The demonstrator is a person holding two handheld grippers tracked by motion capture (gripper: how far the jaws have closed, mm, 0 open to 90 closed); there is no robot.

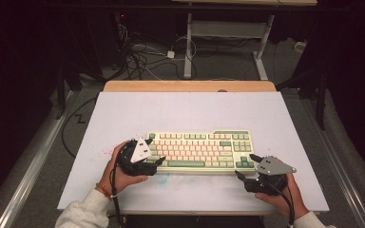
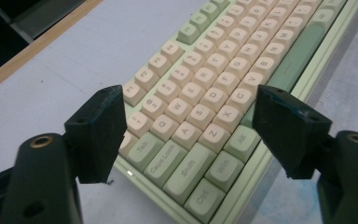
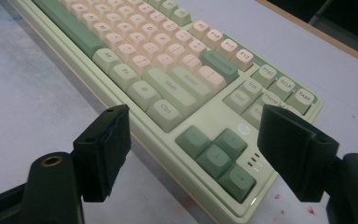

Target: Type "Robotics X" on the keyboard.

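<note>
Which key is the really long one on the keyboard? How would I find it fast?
Start at the white table and find the pale green keyboard near its front edge. Look along the row of keys nearest the person: in the middle lies the space bar. It is one long, darker green strip, while its neighbours are short, lighter green keys.

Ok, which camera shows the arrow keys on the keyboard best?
The right gripper view: the dark green arrow keys sit close, between its open jaws. The high view shows them small at the keyboard's right end; the left gripper view shows letter keys.
</note>
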